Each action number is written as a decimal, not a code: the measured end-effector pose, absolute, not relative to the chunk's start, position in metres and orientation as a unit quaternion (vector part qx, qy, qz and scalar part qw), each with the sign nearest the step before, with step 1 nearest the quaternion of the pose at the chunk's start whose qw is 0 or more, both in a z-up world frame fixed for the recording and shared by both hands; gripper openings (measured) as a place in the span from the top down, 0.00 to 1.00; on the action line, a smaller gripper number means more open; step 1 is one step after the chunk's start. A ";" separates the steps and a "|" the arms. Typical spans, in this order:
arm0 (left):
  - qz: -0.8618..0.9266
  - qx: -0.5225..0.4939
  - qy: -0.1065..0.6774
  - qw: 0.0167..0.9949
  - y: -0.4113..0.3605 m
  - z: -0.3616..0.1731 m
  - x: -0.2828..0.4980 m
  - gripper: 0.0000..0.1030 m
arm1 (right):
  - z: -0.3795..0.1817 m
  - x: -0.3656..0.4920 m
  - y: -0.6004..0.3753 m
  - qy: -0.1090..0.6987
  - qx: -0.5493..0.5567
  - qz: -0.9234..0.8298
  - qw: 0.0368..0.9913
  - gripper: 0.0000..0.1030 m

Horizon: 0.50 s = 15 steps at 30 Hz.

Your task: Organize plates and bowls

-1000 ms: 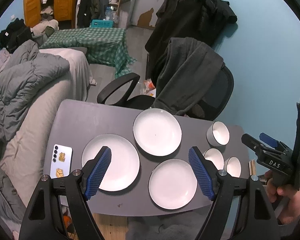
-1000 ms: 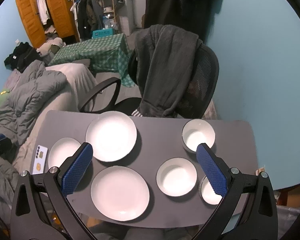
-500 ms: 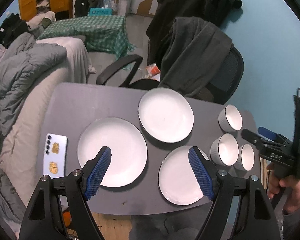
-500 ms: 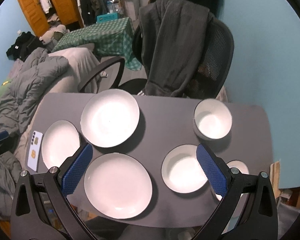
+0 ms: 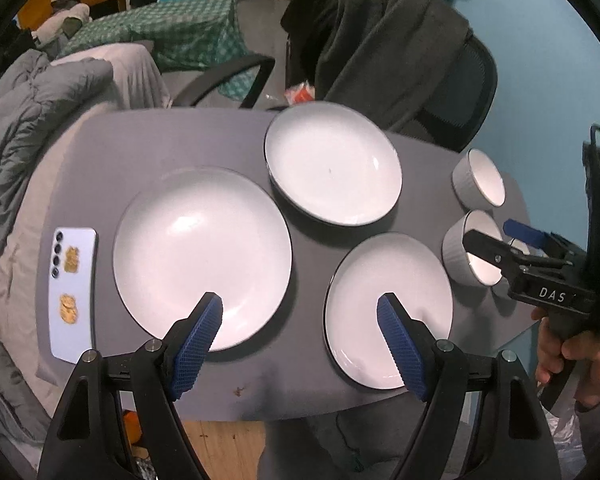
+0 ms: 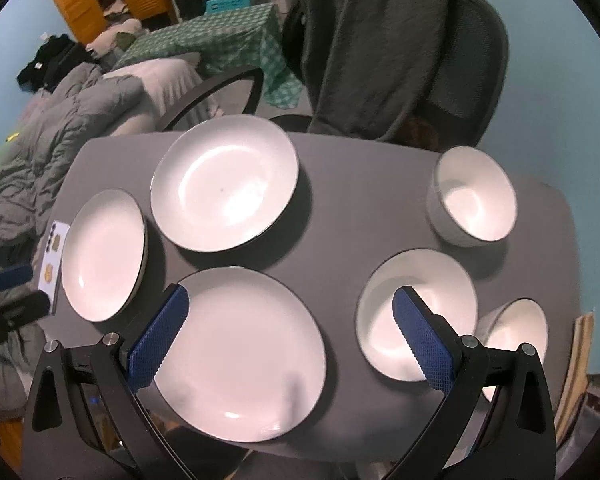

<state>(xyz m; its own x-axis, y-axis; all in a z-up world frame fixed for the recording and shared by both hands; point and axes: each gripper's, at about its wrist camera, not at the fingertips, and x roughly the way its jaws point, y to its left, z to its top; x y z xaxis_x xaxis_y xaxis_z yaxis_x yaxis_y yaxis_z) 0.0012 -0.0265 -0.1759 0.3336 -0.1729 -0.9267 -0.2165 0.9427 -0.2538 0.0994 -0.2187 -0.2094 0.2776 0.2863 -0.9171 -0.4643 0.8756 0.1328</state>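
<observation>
— Where are the plates sitting?
— Three plates point(image 5: 202, 256) are lying on the grey table point(image 5: 100, 168), below both gaping grippers, left point(image 5: 300, 320) and right point(image 6: 290, 320).
— Bowls?
— Three bowls point(image 6: 474, 196) are sitting along the table's right end.

The left wrist view looks steeply down on the table point(image 5: 100, 152) from above its near edge toward the left end, facing the chair point(image 5: 472, 92) behind the far edge, near enough that the table fills the middle of the frame. The right wrist view hangs above the same near edge toward the right end of the table point(image 6: 348, 200), also tilted down and facing the chair point(image 6: 476, 60), about as near. Both share the tabletop with its three plates, the bowls, the phone point(image 5: 74, 292) at the table's left end, and the chair.
</observation>
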 end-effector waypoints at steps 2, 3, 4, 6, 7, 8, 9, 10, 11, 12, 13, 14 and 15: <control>0.012 -0.169 0.580 0.797 -0.031 -0.181 0.002 0.22 | -0.217 0.101 -0.216 0.553 -0.085 0.246 0.792 0.01; 0.012 -0.168 0.583 0.795 -0.034 -0.185 0.002 0.22 | -0.219 0.102 -0.215 0.554 -0.088 0.248 0.790 0.02; 0.010 -0.168 0.584 0.794 -0.035 -0.187 0.003 0.22 | -0.223 0.104 -0.212 0.555 -0.092 0.252 0.787 0.02; 0.008 -0.171 0.587 0.791 -0.040 -0.194 0.003 0.22 | -0.231 0.107 -0.210 0.559 -0.095 0.262 0.781 0.04; 0.008 -0.172 0.589 0.789 -0.041 -0.197 0.003 0.22 | -0.236 0.108 -0.209 0.563 -0.096 0.267 0.776 0.06; 0.008 -0.174 0.592 0.787 -0.042 -0.201 0.004 0.22 | -0.239 0.109 -0.208 0.567 -0.097 0.270 0.772 0.06; 0.008 -0.179 0.595 0.783 -0.044 -0.206 0.004 0.22 | -0.242 0.110 -0.206 0.570 -0.097 0.274 0.769 0.08; 0.008 -0.185 0.596 0.781 -0.045 -0.210 0.005 0.22 | -0.246 0.111 -0.205 0.573 -0.096 0.280 0.765 0.08; 0.009 -0.190 0.598 0.779 -0.045 -0.213 0.005 0.22 | -0.250 0.113 -0.204 0.578 -0.094 0.284 0.759 0.08; 0.011 -0.195 0.600 0.776 -0.046 -0.217 0.006 0.22 | -0.256 0.114 -0.204 0.584 -0.092 0.286 0.754 0.08; 0.012 -0.200 0.602 0.773 -0.047 -0.221 0.005 0.22 | -0.261 0.117 -0.203 0.590 -0.093 0.287 0.749 0.11; 0.012 -0.207 0.606 0.768 -0.047 -0.225 0.006 0.22 | -0.267 0.119 -0.202 0.596 -0.098 0.287 0.744 0.13; 0.014 -0.211 0.607 0.766 -0.048 -0.227 0.006 0.22 | -0.272 0.120 -0.201 0.603 -0.105 0.287 0.737 0.15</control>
